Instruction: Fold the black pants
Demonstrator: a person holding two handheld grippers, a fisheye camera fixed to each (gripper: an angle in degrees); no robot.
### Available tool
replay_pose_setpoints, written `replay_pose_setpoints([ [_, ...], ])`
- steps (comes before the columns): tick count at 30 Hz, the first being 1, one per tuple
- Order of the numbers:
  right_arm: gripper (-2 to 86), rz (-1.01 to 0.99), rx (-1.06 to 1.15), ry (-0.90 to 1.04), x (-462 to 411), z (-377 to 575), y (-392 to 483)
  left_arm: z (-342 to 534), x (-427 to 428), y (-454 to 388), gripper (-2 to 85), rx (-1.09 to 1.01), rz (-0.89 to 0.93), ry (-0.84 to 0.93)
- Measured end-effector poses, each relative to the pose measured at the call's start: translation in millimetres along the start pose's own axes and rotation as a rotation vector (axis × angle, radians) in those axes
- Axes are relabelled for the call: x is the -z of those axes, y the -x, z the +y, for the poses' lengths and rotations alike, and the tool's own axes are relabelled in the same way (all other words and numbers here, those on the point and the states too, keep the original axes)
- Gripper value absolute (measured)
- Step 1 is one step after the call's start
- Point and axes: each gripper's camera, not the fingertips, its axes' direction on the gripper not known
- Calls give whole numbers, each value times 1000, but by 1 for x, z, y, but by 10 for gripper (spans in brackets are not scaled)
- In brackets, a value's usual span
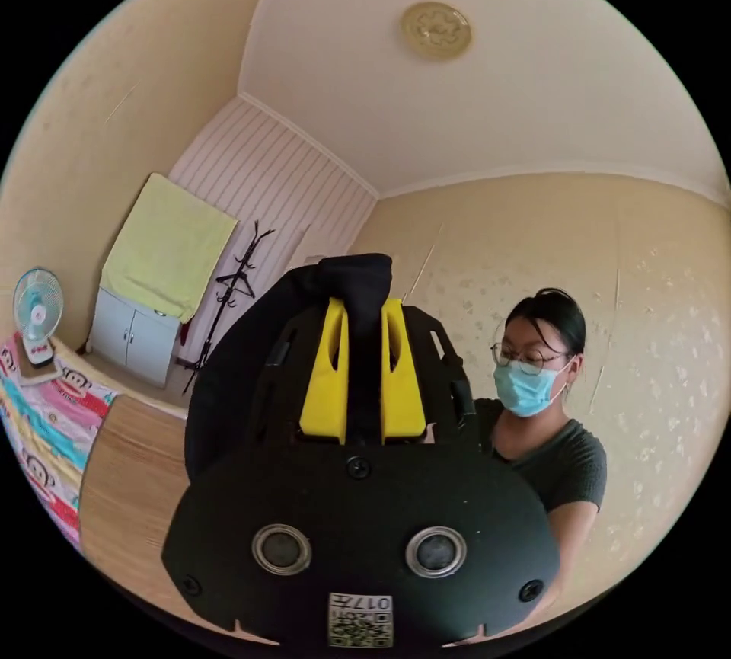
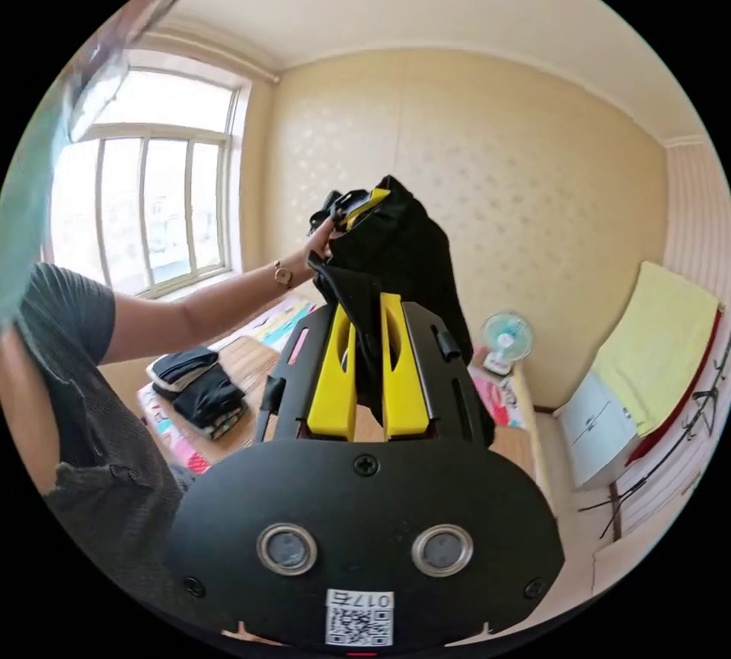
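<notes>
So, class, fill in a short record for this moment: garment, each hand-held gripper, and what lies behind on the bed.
garment: black pants, held up in the air
left hand-held gripper: shut on the black pants
right hand-held gripper: shut on the black pants
bed: stack of folded clothes
also in room: small fan, white cabinet under a yellow cloth

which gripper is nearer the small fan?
Hard to call. Both grippers are raised, shut on the black pants: left gripper, right gripper. The fan sits beyond, on the bed's far edge.
</notes>
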Motion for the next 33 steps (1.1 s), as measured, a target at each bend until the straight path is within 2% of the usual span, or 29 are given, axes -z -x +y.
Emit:
replay_pose_setpoints([
  [4,74,-213,-86,228,-114,36,41,99,126,33,69,270,-219,53],
  [6,78,-409,-38,459,-202,73,79,159,188,44,79,444,-369,54],
  [8,64,-608,14,664,-255,103,100,255,273,46,102,794,-685,3],
  [11,32,-912,-141,816,-297,137,80,365,341,13,98,1099,-1016,-87],
  [13,20,-1003,-262,873,-313,152,52,418,353,1,97,1207,-1033,-124],
  [17,9,-922,-615,977,-330,203,-31,500,338,16,102,1408,-990,-89],
  [21,5,-834,-917,976,-307,237,-97,521,313,66,105,1408,-840,-44],
  [23,4,-767,-986,978,-291,239,-114,512,301,102,94,1365,-810,13],
  [28,3,-682,-1129,940,-244,227,-143,486,300,155,40,1312,-959,131],
  [30,4,-588,-1170,965,-220,223,-155,492,301,174,7,1359,-999,285],
  [31,4,-561,-1179,983,-215,223,-157,505,299,184,-1,1413,-1014,447],
  [33,3,-510,-1232,1047,-203,225,-167,506,303,177,-6,1318,-973,448],
])
